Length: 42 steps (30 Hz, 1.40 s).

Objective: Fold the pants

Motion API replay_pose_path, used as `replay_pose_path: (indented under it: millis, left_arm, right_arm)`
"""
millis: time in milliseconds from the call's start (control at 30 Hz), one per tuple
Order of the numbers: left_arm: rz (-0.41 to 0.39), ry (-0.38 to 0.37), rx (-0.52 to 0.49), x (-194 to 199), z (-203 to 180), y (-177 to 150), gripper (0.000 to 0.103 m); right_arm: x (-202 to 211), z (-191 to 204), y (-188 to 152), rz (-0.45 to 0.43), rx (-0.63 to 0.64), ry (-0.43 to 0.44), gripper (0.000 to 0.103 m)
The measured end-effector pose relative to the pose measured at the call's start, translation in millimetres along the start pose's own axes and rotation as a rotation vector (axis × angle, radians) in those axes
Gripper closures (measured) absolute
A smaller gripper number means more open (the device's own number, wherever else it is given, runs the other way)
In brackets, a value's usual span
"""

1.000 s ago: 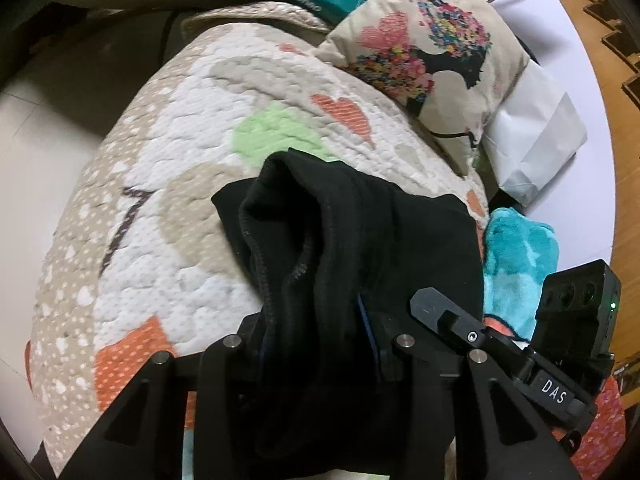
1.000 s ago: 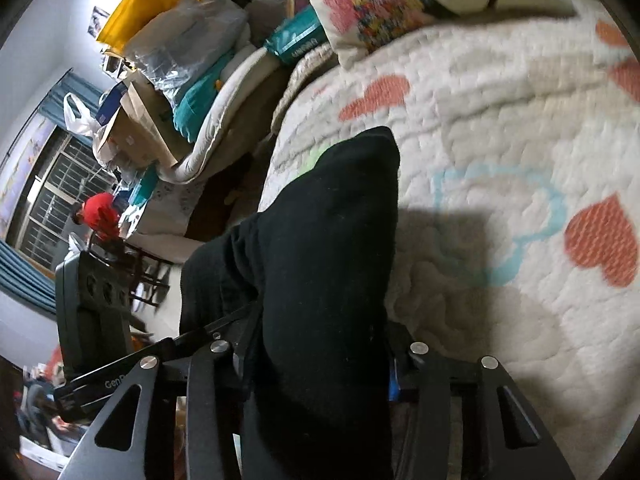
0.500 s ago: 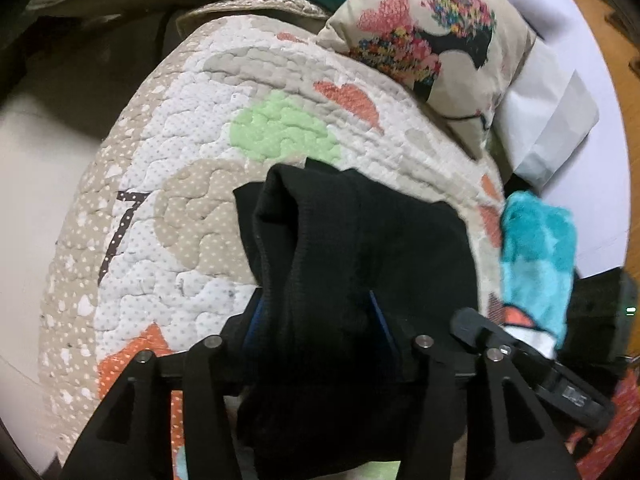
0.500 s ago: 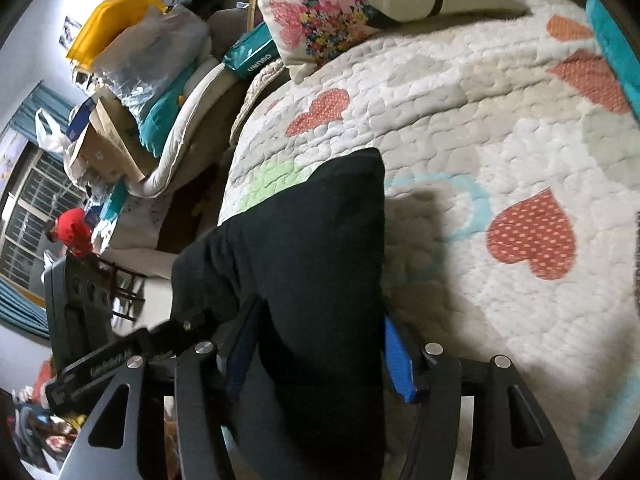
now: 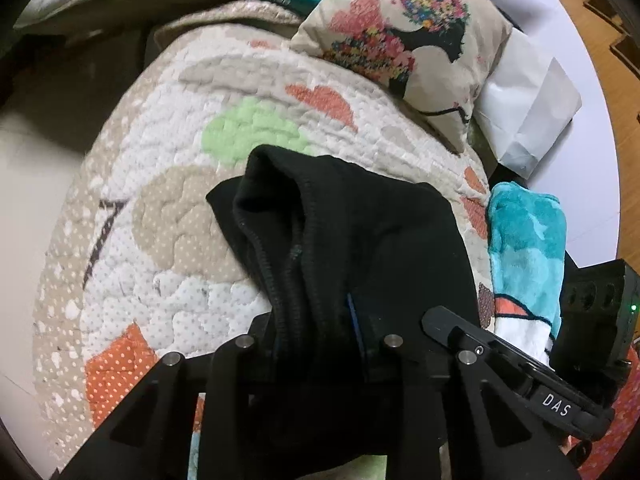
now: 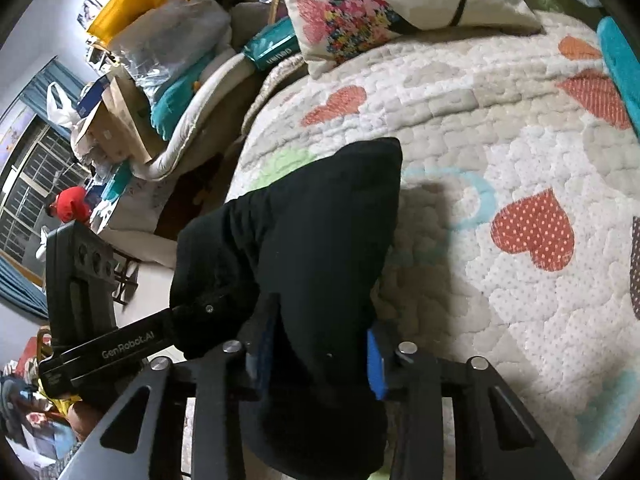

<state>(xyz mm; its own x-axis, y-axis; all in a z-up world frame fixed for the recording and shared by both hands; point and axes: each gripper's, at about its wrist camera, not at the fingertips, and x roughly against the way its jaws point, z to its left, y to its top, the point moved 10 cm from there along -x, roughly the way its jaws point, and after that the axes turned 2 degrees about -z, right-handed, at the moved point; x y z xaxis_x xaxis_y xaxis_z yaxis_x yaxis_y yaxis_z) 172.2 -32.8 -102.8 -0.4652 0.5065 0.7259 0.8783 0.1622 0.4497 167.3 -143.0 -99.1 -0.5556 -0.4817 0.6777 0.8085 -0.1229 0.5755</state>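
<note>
Two grippers hold the black pants (image 5: 360,240) above the heart-patterned quilt (image 5: 168,240). Our left gripper (image 5: 316,344) has just closed further, its jaws pinching a bunched, seamed edge. Our right gripper (image 6: 316,352) has likewise been closing, its blue pads (image 6: 376,364) pressed on a thick fold. A floral pillow (image 6: 384,4) lies at the quilt's far end.

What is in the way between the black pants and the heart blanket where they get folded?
Nothing visible. The black pants hang bunched in the left gripper and right gripper, jaws just closing, over bare quilt.
</note>
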Motion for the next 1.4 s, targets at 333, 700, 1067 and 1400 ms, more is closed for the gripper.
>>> replay_pose_path:
  millis: [333,700,1067,1400]
  left_arm:
    - [-0.048,-0.011,-0.027,0.0,-24.2,24.4,0.077]
    - [-0.041,0.009,-0.059,-32.2,-41.3,42.7,0.076]
    - [0.026,-0.013,0.184,-45.6,9.9,40.2,0.044]
    - [0.028,-0.012,0.231,-14.5,25.5,36.3,0.042]
  right_arm:
    - [20.3,7.7,27.2,-0.072,0.061,-0.039,0.066]
    - [19.3,-11.9,62.2,-0.040,0.101,-0.110,0.066]
    - [-3.9,-60.3,50.2,-0.036,-0.031,-0.143,0.038]
    - [46.2,-58.9,31.7,-0.111,-0.060,-0.166,0.035]
